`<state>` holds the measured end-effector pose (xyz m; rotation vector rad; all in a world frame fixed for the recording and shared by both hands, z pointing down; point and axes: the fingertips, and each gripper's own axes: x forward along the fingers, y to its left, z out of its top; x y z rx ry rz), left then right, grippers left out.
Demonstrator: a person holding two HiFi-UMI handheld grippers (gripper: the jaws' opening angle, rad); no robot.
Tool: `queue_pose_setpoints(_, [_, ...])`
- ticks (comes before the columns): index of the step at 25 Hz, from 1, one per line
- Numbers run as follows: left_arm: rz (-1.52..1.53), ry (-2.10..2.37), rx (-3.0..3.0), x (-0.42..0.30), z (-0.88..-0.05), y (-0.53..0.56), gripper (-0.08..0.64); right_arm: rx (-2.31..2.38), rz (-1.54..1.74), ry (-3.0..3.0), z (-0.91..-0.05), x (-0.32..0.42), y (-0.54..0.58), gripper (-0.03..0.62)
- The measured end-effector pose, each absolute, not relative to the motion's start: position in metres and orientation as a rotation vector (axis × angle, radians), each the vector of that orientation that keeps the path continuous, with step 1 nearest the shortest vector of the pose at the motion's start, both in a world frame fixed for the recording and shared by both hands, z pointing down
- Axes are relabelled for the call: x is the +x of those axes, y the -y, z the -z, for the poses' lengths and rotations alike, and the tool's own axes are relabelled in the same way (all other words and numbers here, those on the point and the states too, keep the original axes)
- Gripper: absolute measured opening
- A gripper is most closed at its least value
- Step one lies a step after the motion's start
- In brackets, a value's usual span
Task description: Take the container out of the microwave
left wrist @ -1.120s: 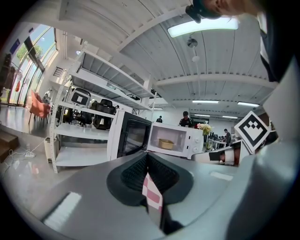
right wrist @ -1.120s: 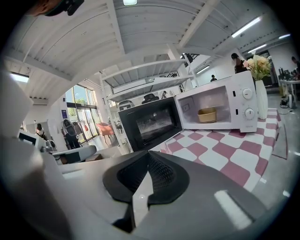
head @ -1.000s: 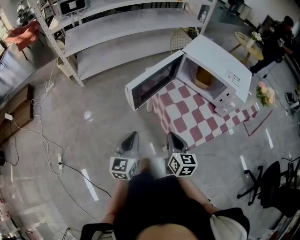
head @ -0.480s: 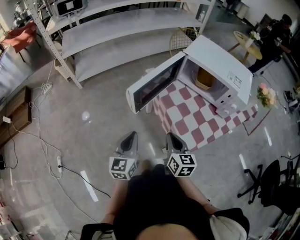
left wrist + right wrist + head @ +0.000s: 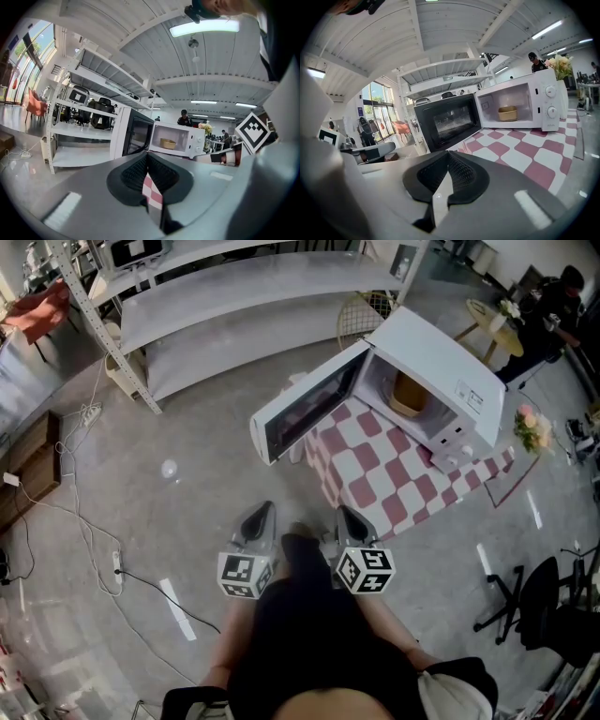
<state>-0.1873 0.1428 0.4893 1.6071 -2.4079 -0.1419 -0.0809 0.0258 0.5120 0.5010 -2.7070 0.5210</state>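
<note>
A white microwave (image 5: 441, 357) stands on a table with a red-and-white checked cloth (image 5: 389, 479), its door (image 5: 305, 409) swung wide open to the left. Inside sits a tan bowl-like container (image 5: 410, 395), also visible as the container (image 5: 168, 143) in the left gripper view and the container (image 5: 507, 113) in the right gripper view. My left gripper (image 5: 265, 510) and right gripper (image 5: 343, 513) are held side by side over the floor, well short of the table. Both are shut with nothing between the pads, as the left gripper (image 5: 146, 157) and right gripper (image 5: 449, 157) show up close.
A white shelving rack (image 5: 244, 296) runs along the back. Cables and a power strip (image 5: 94, 413) lie on the floor at left. A black office chair (image 5: 534, 606) stands at right, flowers (image 5: 532, 427) beside the table, and a person (image 5: 558, 310) far right.
A dark leg has come forward between the two grippers. The grippers, the microwave and the container keep nearly the same places.
</note>
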Motion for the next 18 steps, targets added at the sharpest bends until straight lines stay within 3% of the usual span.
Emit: queue_pose_setpoints(18, [0.129,2.340,1.670,-0.188,-0.494,-0.113,0.009,0.591,-0.544,2.686,-0.517,-0.076,-0.003,0.001])
